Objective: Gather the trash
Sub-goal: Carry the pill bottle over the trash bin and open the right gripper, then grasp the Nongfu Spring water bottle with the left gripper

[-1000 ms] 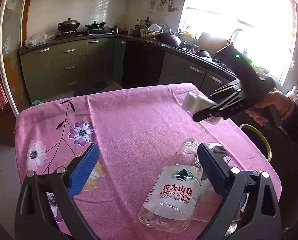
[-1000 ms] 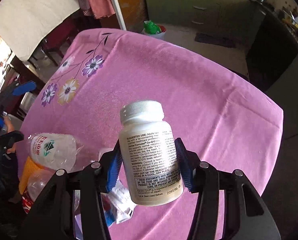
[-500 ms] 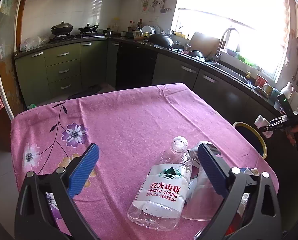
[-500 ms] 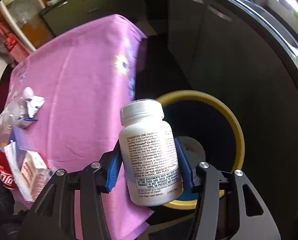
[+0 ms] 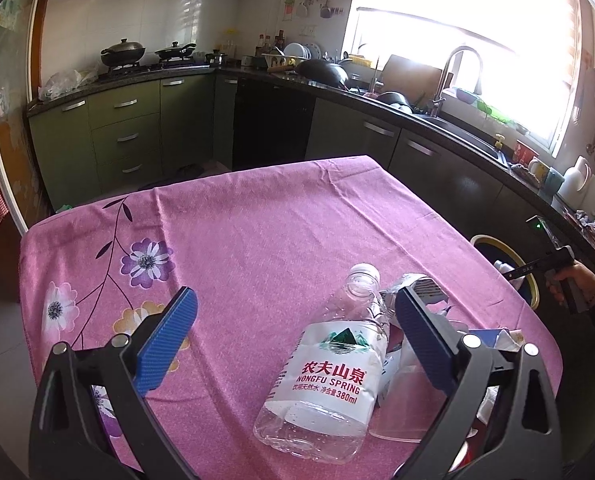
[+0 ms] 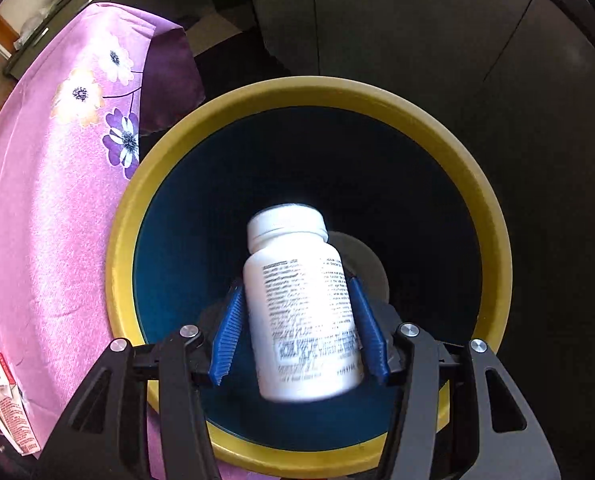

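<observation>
Right gripper (image 6: 299, 334) points down over the yellow-rimmed bin (image 6: 493, 264); its jaws have just been opening, the white pill bottle (image 6: 297, 312) slipping free between them. Falling tilted, it could clip the near rim and bounce out. Left gripper (image 5: 293, 336) hovers wide open over the water bottle (image 5: 329, 372).

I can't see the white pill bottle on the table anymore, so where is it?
In the right wrist view, the pill bottle is between the right claw's just-opened pads, right above the yellow-rimmed bin beside the table.

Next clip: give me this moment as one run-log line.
right hand-held gripper: jaws just opening, releasing white pill bottle over yellow-rimmed bin | left hand-held gripper: open, empty, above water bottle
</observation>
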### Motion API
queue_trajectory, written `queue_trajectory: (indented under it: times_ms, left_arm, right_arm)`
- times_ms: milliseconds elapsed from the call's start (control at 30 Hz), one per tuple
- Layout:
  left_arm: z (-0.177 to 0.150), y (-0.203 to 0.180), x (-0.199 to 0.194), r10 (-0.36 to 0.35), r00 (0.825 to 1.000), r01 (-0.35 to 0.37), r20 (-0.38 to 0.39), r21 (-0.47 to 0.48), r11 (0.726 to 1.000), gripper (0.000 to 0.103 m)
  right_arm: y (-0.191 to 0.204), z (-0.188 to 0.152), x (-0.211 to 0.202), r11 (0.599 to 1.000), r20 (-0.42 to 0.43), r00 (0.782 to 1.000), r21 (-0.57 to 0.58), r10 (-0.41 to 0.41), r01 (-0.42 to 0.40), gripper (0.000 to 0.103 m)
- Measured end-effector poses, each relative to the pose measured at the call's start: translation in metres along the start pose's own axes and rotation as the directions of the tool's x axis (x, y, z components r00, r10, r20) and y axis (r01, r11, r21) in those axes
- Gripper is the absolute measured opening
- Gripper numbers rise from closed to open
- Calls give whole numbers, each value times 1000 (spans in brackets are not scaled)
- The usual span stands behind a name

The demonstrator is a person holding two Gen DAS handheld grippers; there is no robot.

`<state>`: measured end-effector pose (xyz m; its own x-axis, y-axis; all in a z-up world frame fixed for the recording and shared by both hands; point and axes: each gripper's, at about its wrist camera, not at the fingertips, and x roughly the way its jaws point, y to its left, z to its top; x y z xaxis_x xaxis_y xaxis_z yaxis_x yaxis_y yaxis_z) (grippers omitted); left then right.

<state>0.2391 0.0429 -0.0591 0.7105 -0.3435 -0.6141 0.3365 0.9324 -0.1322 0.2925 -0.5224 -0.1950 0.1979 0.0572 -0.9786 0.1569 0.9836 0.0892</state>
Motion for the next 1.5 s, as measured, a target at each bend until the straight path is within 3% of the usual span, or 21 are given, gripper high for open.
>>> queue_trajectory:
  times_ms: [100,167,233,367,533,633,700,867,1067,1200,1400,1500]
  left_arm:
    - [-1,-2,0,2,1000,-2,-1,9,1000,95]
    - [-1,-3,1,1,1000,-1,-4,11,1000,95]
    - [-1,-5,1,1,1000,-1,-8,14,1000,95]
    - [1,-8,3,-32,999,32,-19,6,999,95]
    - [6,-11,5,-51,996,51,-78,-3,999,95]
    - [7,-18,7,-34,990,40,-135,44,998,95]
    - [6,-23,9,-23,984,38,-178,80,996,95]
    - [3,-34,24,3,954,43,-301,147,988,93]
    - [-2,-36,59,25,889,46,-456,144,988,79]
    - [-3,-29,79,-16,848,75,-529,91,993,74]
    - [-1,-22,95,-50,813,91,-581,42,995,67]
    - [-1,-18,107,-21,800,63,-599,48,997,65]
  right_arm:
    - [-1,-9,-5,1000,24,1000,17,-13,12,62]
    - [1,-16,-21,998,64,998,60,28,-32,62]
    - [9,-28,-49,987,165,980,99,113,-130,62]
    - [50,-54,-104,953,393,884,59,252,-298,71]
    - [109,-73,-137,948,596,758,-17,265,-318,73]
    - [129,-76,-146,949,655,709,-37,260,-314,75]
    - [135,-73,-146,943,674,689,-37,267,-330,76]
    - [148,-70,-142,942,678,684,-36,269,-334,76]
    - [145,-69,-138,943,683,682,-32,262,-331,76]
    - [143,-70,-137,944,686,678,-36,263,-329,77]
    - [139,-74,-133,942,677,685,-38,270,-333,77]
    - [139,-74,-131,941,671,689,-42,276,-336,77]
